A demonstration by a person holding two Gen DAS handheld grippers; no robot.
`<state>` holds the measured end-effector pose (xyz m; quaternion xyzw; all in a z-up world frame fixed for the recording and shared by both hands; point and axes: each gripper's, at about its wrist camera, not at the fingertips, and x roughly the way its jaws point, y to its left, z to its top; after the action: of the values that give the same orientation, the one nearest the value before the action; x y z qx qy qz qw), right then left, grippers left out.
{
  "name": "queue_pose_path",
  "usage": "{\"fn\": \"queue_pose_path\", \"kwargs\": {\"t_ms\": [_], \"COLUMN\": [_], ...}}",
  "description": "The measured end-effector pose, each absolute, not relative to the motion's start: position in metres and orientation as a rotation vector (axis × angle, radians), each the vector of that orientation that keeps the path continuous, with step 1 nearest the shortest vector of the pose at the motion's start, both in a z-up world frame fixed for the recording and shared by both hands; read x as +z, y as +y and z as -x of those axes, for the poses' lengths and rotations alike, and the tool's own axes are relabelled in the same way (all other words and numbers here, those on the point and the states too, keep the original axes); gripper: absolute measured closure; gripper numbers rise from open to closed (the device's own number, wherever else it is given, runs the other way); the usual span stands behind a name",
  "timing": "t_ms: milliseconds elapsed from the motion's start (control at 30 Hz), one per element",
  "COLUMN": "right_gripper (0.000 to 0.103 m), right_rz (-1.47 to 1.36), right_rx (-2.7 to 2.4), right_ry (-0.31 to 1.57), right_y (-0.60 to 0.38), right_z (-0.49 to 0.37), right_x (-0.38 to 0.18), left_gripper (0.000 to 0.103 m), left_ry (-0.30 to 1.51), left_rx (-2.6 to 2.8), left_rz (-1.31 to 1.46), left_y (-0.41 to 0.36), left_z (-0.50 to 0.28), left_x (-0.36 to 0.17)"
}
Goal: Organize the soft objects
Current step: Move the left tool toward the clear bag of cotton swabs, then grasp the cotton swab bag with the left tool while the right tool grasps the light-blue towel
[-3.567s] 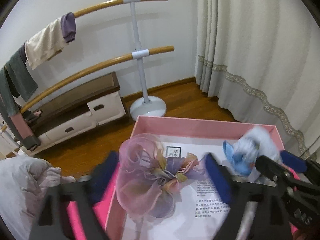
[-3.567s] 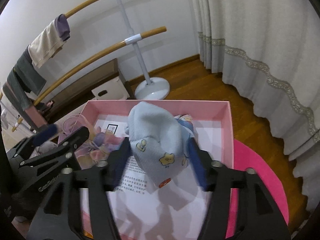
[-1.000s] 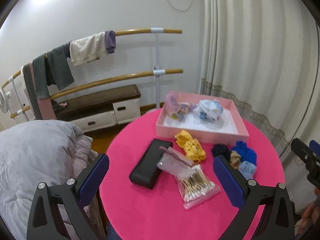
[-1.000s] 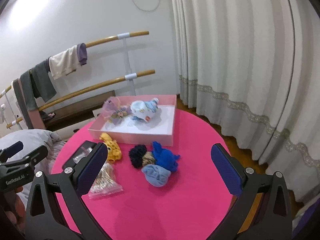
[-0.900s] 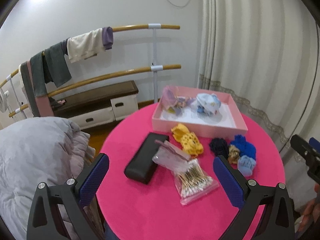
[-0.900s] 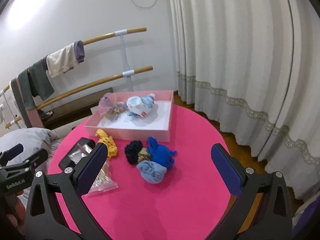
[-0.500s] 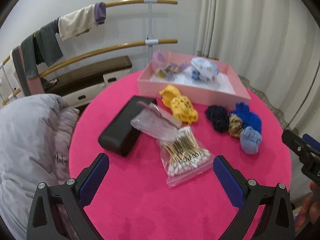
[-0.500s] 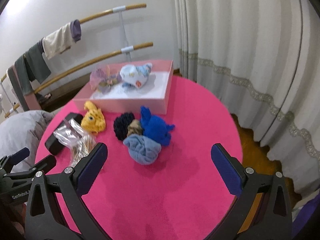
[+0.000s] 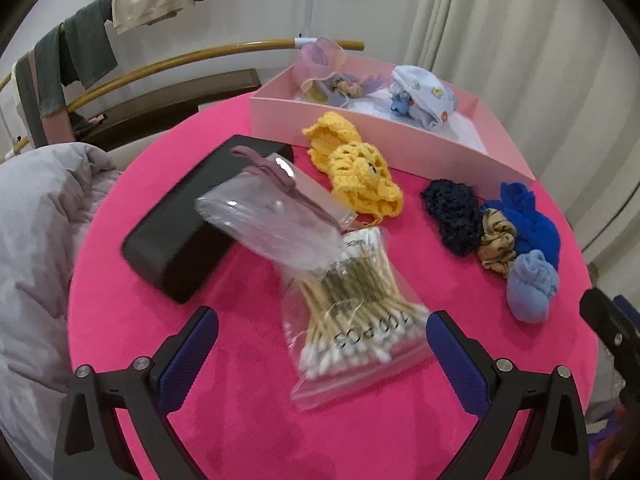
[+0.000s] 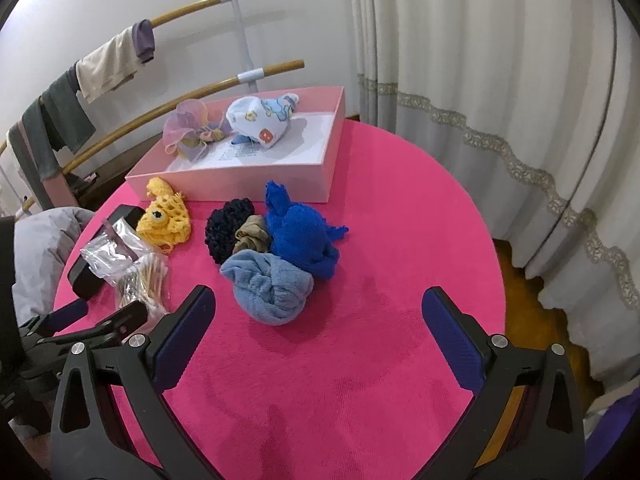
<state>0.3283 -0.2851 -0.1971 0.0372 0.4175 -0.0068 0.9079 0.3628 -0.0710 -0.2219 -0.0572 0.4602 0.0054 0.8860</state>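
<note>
Both hand-held grippers are spread wide and hold nothing above the pink bench (image 10: 400, 220). The left hand-held gripper (image 9: 322, 354) is over the cotton swab bag (image 9: 356, 312); the right hand-held gripper (image 10: 318, 330) is near the light blue sock (image 10: 272, 288). Only the right view shows the printed paper (image 10: 248, 154) inside the pink box (image 10: 248, 176) further back.
</note>
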Motion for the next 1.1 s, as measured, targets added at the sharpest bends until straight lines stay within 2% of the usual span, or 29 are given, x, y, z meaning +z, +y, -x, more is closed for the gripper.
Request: {"fn": "queue_pose_path", "kwargs": {"t_ms": [233, 333, 467, 500, 567, 600, 633, 667, 700, 800, 900, 967, 1100], "right_gripper": [0.0, 0.001, 0.019, 0.021, 0.036, 0.036, 0.042, 0.055, 0.058, 0.059, 0.06, 0.06, 0.06], "right_rz": [-0.087, -0.098, -0.128, -0.137, -0.154, -0.152, -0.139, -0.141, -0.15, -0.143, -0.15, -0.148, -0.145], "right_rx": [-0.003, 0.02, 0.052, 0.054, 0.057, 0.056, 0.052, 0.065, 0.076, 0.078, 0.084, 0.091, 0.114], "right_ry": [0.889, 0.903, 0.939, 0.944, 0.957, 0.955, 0.946, 0.943, 0.942, 0.934, 0.932, 0.936, 0.945], "right_y": [-0.283, -0.279, -0.273, -0.272, -0.271, -0.27, -0.268, -0.266, -0.266, -0.263, -0.263, -0.262, -0.259], "right_z": [-0.339, -0.345, -0.356, -0.359, -0.366, -0.367, -0.367, -0.366, -0.365, -0.359, -0.351, -0.346, -0.336], "right_x": [-0.209, -0.217, -0.232, -0.237, -0.245, -0.247, -0.247, -0.247, -0.246, -0.246, -0.245, -0.244, -0.243], "left_gripper": [0.001, 0.006, 0.014, 0.014, 0.01, 0.01, 0.01, 0.013, 0.013, 0.017, 0.027, 0.038, 0.043], "left_ry": [0.969, 0.954, 0.947, 0.949, 0.959, 0.963, 0.963, 0.961, 0.961, 0.959, 0.957, 0.957, 0.955], "left_rx": [0.0, -0.026, -0.053, -0.055, -0.047, -0.042, -0.039, -0.04, -0.041, -0.05, -0.06, -0.071, -0.091], "left_rz": [0.11, 0.106, 0.099, 0.102, 0.087, 0.078, 0.075, 0.065, 0.06, 0.058, 0.066, 0.065, 0.07], "left_y": [-0.078, -0.074, -0.07, -0.069, -0.069, -0.07, -0.073, -0.074, -0.075, -0.074, -0.069, -0.066, -0.06], "left_z": [-0.384, -0.38, -0.374, -0.373, -0.375, -0.378, -0.377, -0.379, -0.379, -0.379, -0.373, -0.368, -0.357], "left_x": [-0.248, -0.249, -0.248, -0.246, -0.246, -0.246, -0.245, -0.246, -0.245, -0.246, -0.245, -0.243, -0.239]}}
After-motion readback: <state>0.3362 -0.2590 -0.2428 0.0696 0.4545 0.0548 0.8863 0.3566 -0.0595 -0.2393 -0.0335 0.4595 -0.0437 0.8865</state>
